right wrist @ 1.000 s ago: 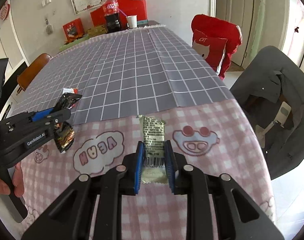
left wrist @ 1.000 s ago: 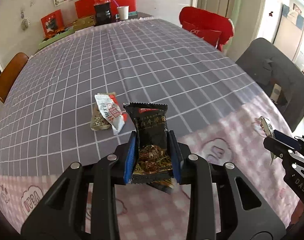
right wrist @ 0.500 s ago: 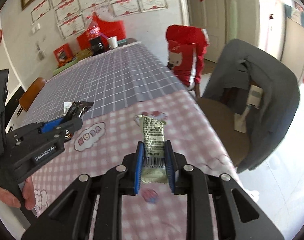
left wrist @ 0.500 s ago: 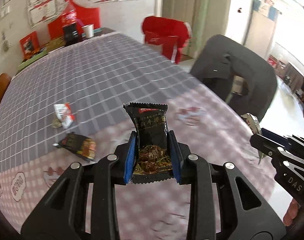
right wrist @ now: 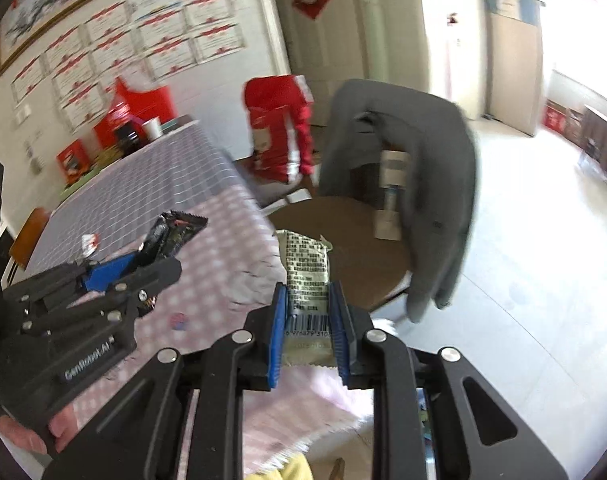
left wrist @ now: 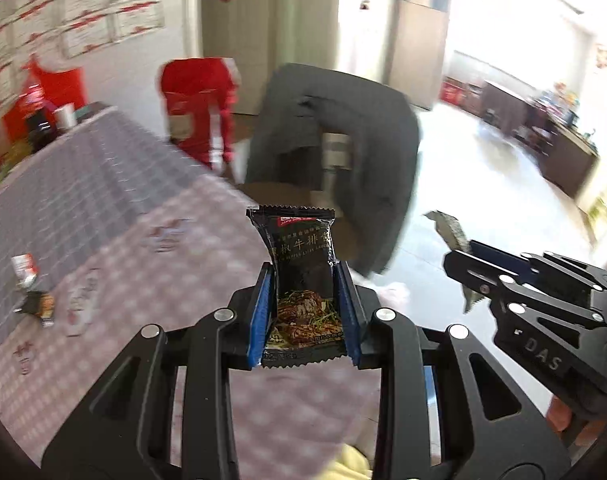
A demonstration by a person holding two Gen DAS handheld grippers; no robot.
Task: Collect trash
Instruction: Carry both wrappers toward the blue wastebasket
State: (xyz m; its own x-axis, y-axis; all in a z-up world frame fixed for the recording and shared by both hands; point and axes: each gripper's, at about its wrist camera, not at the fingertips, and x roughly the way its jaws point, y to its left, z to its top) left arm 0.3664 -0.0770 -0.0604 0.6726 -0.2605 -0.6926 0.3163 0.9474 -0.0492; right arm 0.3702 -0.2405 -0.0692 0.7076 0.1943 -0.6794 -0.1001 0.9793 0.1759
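My left gripper (left wrist: pixel 305 280) is shut on a black snack wrapper (left wrist: pixel 301 264) and holds it up over the table's near corner. My right gripper (right wrist: pixel 308 300) is shut on a pale green wrapper with a barcode (right wrist: pixel 306 280), held above the table edge. Each gripper shows in the other's view: the right one (left wrist: pixel 463 268) with its wrapper (left wrist: pixel 449 232), the left one (right wrist: pixel 143 260) with the black wrapper (right wrist: pixel 173 232). Two or three more wrappers (left wrist: pixel 27 268) (left wrist: pixel 39 306) lie on the tablecloth at the far left.
The table (left wrist: pixel 103 208) has a grey checked and a pink cloth. A chair with a grey jacket (left wrist: pixel 335 148) and a chair with a red jacket (left wrist: pixel 199 104) stand beside it. Bottle, cup and red boxes (right wrist: pixel 143 124) sit at the far end. Open floor (right wrist: pixel 523 260) lies right.
Both grippers have swung right and away from the table with their wrappers still held. The view now takes in the chairs and open floor; the wrappers left on the table have slid far left.
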